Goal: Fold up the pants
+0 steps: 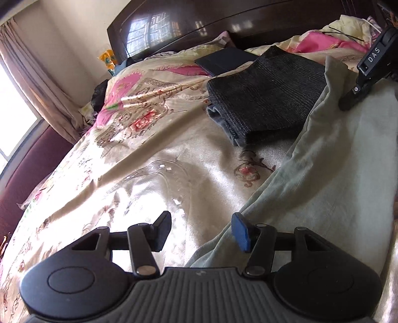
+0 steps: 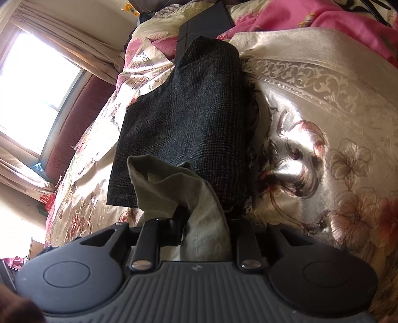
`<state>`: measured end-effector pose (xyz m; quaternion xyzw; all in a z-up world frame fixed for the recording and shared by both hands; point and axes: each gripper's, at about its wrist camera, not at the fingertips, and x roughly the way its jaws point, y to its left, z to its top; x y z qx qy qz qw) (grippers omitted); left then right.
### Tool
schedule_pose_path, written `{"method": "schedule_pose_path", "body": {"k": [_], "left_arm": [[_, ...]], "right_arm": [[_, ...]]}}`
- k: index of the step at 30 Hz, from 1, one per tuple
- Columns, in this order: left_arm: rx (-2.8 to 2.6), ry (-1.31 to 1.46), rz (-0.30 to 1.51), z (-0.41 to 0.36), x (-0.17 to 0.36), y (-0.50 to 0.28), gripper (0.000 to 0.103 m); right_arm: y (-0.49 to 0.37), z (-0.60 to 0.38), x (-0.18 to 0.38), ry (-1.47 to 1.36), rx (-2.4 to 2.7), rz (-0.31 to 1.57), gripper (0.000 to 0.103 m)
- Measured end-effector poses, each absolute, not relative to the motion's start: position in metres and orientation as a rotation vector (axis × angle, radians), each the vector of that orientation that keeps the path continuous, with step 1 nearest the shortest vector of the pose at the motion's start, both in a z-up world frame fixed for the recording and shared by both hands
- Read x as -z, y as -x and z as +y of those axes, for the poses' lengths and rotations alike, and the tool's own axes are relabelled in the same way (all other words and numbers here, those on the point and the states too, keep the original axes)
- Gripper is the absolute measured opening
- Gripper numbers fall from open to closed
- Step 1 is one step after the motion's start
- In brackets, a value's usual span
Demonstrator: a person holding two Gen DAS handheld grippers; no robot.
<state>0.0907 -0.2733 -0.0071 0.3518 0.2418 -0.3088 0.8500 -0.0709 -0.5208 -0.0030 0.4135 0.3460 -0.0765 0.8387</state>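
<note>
Left gripper (image 1: 201,229): jaws parted, nothing between | Right gripper (image 2: 202,218): narrow gap, pale green pants (image 2: 171,188) bunched between, pressing uncertain | Its body (image 1: 373,58) reads "DAS"

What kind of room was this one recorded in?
A bedroom, most likely: a bed under a floral satin bedspread, a dark wooden headboard behind it, and a curtained window. Folded dark pants lie on the bed.
</note>
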Motion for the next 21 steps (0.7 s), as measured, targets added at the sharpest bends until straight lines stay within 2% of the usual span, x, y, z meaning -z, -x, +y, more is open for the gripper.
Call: {"method": "schedule_pose_path", "body": {"k": [1, 4, 6, 8, 11, 13, 17, 21], "left_arm": [[0.636, -0.743, 0.499, -0.267, 0.006, -0.087, 0.068], [0.610, -0.763, 0.445, -0.240, 0.001, -0.064, 0.068], [0.634, -0.795, 0.409, -0.220, 0.001, -0.041, 0.069], [0.669, -0.842, 0.390, -0.204, 0.008, -0.021, 0.075], [0.703, -0.891, 0.476, -0.194, 0.031, -0.010, 0.079], [0.701, -0.854, 0.471, -0.191, 0.037, -0.010, 0.079], [0.679, -0.716, 0.502, -0.175, 0.017, -0.021, 0.079], [0.580, -0.641, 0.490, -0.125, 0.004, -0.020, 0.079]], "right_arm": [[0.072, -0.522, 0.003, -0.898, 0.160, 0.727, 0.015], [0.081, -0.523, 0.004, -1.022, 0.143, 0.681, 0.009], [0.086, -0.516, -0.002, -1.061, 0.119, 0.652, 0.008], [0.089, -0.504, -0.014, -1.078, 0.093, 0.632, 0.008], [0.083, -0.482, -0.035, -1.106, 0.040, 0.611, 0.008], [0.074, -0.462, -0.051, -1.102, 0.002, 0.606, 0.008], [0.046, -0.405, -0.084, -1.060, -0.099, 0.624, 0.008], [0.008, -0.331, -0.103, -0.974, -0.199, 0.674, 0.008]]}}
